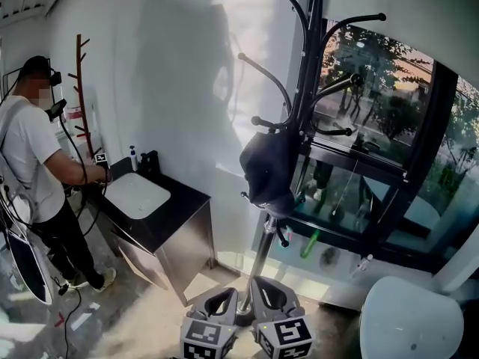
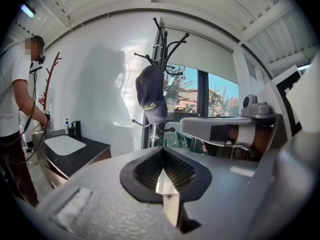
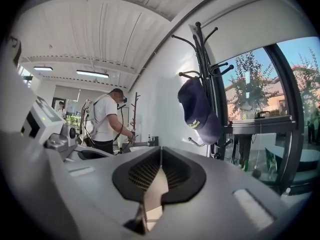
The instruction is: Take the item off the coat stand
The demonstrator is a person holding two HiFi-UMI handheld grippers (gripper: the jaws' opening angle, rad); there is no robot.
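Coat stand [image 1: 308,81]: a black pole with curved hooks is seen upright before the window, just ahead of both grippers.
Cap [image 1: 266,169]: a dark navy cap is hung from a lower hook, its crown drooping against the pole, untouched.
Step in hand: the approach is judged barely begun. One gripper should be raised, opened, closed on fabric near the hook, then lifted up and off the hook tip rather than dragged down.
Left gripper [image 1: 220,302]: held low beside the pole, aimed toward the cap; jaws pressed together on nothing.
Right gripper [image 1: 270,298]: held just beside the left, equally low; jaws closed, empty.
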